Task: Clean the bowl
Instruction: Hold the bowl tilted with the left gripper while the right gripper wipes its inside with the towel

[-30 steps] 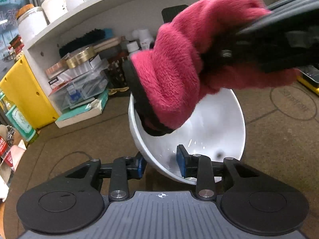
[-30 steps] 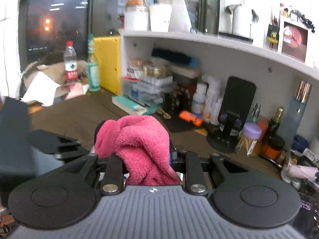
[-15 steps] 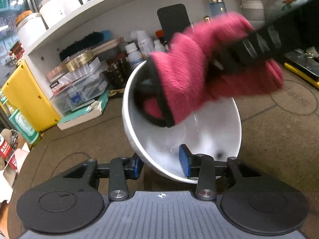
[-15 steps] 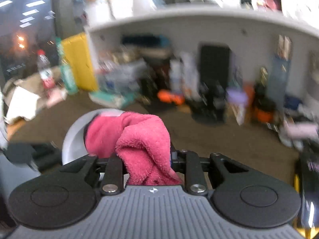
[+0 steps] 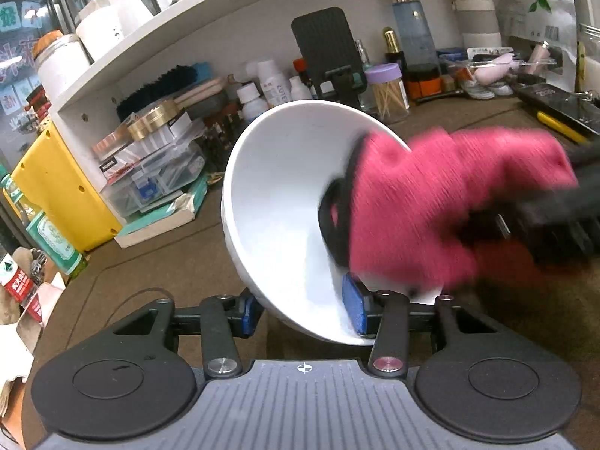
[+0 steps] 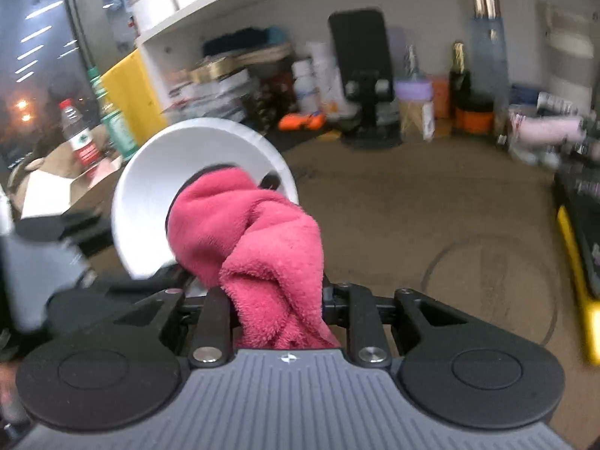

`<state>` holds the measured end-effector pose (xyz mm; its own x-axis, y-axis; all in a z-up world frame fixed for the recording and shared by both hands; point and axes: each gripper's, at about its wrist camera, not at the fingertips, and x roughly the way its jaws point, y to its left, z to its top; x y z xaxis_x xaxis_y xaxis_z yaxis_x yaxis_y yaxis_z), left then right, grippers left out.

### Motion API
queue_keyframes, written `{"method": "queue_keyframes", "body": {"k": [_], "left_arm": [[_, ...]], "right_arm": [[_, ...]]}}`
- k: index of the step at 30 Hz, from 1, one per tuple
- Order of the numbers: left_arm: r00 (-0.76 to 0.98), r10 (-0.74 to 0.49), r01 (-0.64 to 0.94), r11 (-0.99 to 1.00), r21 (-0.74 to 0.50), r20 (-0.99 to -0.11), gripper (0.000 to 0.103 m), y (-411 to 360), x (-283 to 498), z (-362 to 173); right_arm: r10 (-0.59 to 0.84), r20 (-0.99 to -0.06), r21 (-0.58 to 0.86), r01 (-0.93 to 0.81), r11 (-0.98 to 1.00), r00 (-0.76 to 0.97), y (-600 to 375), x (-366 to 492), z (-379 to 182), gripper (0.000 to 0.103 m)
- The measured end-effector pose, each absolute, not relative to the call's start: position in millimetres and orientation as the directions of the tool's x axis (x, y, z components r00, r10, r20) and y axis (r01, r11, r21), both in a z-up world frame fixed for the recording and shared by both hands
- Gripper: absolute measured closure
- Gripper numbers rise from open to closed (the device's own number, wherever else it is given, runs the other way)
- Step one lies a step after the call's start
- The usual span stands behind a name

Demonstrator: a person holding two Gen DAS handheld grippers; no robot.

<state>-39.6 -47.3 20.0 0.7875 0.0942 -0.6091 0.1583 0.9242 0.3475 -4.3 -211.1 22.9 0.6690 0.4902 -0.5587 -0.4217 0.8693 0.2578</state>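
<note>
A white bowl (image 5: 277, 187) is held tilted above the brown table, its near rim clamped between the blue pads of my left gripper (image 5: 302, 313). My right gripper (image 6: 277, 296) is shut on a pink fluffy cloth (image 6: 255, 243), which hides its fingertips. The cloth (image 5: 431, 202) with its black trim presses into the right side of the bowl's inside. In the right wrist view the bowl (image 6: 150, 195) opens toward me, and the cloth reaches into it. Both views are motion-blurred around the cloth.
A white shelf unit (image 5: 210, 11) at the back is crowded with bottles, jars, boxes and a black phone stand (image 5: 330, 56). A yellow box (image 5: 56, 187) and green bottle stand at the left. A black and yellow device (image 6: 577, 232) lies at the right.
The cloth has swept from the bowl's upper left across to its right side. The bowl has tipped more upright and open toward the right. The right wrist view has swung right.
</note>
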Motion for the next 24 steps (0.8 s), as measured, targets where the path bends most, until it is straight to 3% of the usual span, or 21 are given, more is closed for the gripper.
{"method": "queue_keyframes", "body": {"k": [6, 9, 10, 12, 16, 20, 24], "left_arm": [[0.764, 0.068, 0.136, 0.955, 0.264, -0.641, 0.055, -36.8, -33.8, 23.7], [0.756, 0.067, 0.108, 0.968, 0.226, -0.651, 0.056, -25.6, -37.8, 20.8], [0.758, 0.068, 0.106, 0.969, 0.225, -0.649, 0.058, -21.6, -39.8, 20.3], [0.768, 0.060, 0.098, 0.973, 0.209, -0.637, 0.074, -10.2, -43.0, 22.6], [0.797, 0.044, 0.101, 0.974, 0.204, -0.603, 0.084, 10.1, -43.2, 34.2], [0.802, 0.065, 0.130, 0.951, 0.280, -0.593, 0.085, -0.7, -40.3, 36.4], [0.813, 0.116, 0.103, 0.935, 0.338, -0.570, 0.078, -15.4, -47.3, 29.6]], "right_arm": [[0.510, -0.520, 0.231, -0.462, 0.856, 0.685, -193.2, 30.7, 45.1, 0.079], [0.539, -0.476, 0.140, -0.545, 0.827, 0.695, -169.0, 24.9, 54.5, 0.079], [0.557, -0.458, 0.091, -0.586, 0.805, 0.693, -159.8, 19.0, 58.7, 0.079], [0.567, -0.449, 0.041, -0.618, 0.785, 0.690, -151.8, 8.4, 61.6, 0.079], [0.557, -0.435, 0.028, -0.607, 0.794, 0.708, -161.5, -14.8, 58.5, 0.079], [0.475, -0.371, -0.187, -0.565, 0.803, 0.798, -170.4, -45.7, 52.7, 0.079], [0.440, -0.323, -0.413, -0.543, 0.731, 0.838, -160.9, -62.7, 55.5, 0.079]]}}
